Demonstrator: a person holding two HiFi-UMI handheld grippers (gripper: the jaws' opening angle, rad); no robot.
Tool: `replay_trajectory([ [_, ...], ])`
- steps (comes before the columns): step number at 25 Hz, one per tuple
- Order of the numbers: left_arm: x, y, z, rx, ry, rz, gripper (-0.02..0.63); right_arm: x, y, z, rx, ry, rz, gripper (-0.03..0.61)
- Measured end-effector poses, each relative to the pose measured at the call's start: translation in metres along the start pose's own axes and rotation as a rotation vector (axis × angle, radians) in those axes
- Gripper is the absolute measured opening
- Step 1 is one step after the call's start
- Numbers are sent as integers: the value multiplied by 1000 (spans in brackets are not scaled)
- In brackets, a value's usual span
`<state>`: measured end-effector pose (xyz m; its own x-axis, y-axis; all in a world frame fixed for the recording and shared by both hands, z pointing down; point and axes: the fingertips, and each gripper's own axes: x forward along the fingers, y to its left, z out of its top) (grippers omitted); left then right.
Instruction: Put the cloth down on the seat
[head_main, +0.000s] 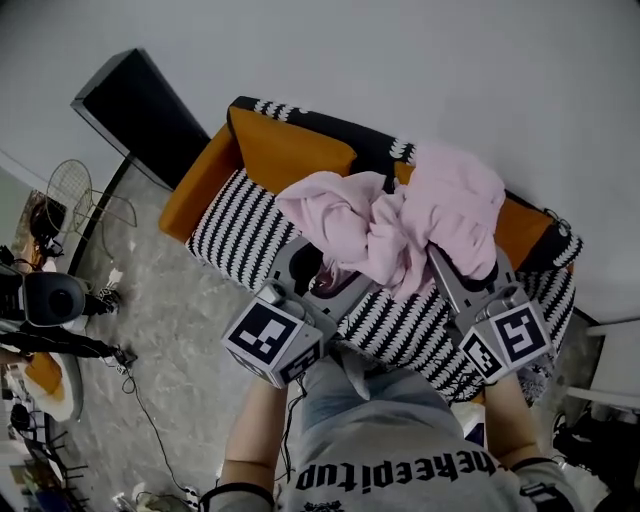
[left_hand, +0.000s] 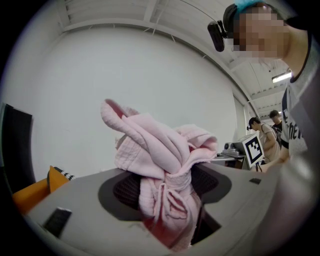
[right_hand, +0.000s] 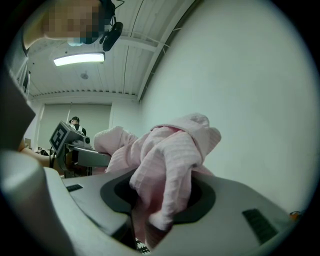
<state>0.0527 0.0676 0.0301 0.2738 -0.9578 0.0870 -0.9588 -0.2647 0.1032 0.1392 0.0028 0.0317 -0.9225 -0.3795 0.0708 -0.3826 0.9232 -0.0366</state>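
Observation:
A crumpled pink cloth (head_main: 395, 225) hangs bunched between my two grippers above the striped seat (head_main: 235, 225) of a small sofa. My left gripper (head_main: 315, 265) is shut on the cloth's left part; in the left gripper view the pink cloth (left_hand: 160, 175) is pinched between the jaws and bulges upward. My right gripper (head_main: 450, 260) is shut on the right part; the right gripper view shows the cloth (right_hand: 170, 170) folded over the jaws. Both grippers tilt upward, toward the wall.
The sofa has orange cushions (head_main: 285, 150) and a black-and-white striped cover. A black panel (head_main: 140, 115) leans at its left. Cables and gear (head_main: 50, 300) lie on the grey floor at the left. Other people (left_hand: 262, 135) stand by a bench far off.

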Motion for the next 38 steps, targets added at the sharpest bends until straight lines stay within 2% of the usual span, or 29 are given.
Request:
replay_trajectory([
  [6,12,16,-4,-15,47,-106,311,13,-4,-6,12,9,-102,184],
  [10,20,42,1,1,34,-163,311,32,-4,-3,18,18,-162,184],
  [13,25,61,5,-21,72,-224,311,50,-4,0,28,29,-220,184],
  [21,32,106,-3,-4,90,-351,311,82,6,-9,53,44,-347,184],
  [29,38,113,-19,-11,122,-476,311,82,14,-29,86,61,-477,184],
  [38,46,114,-48,-32,179,-568,311,78,15,-57,111,113,-566,184],
])
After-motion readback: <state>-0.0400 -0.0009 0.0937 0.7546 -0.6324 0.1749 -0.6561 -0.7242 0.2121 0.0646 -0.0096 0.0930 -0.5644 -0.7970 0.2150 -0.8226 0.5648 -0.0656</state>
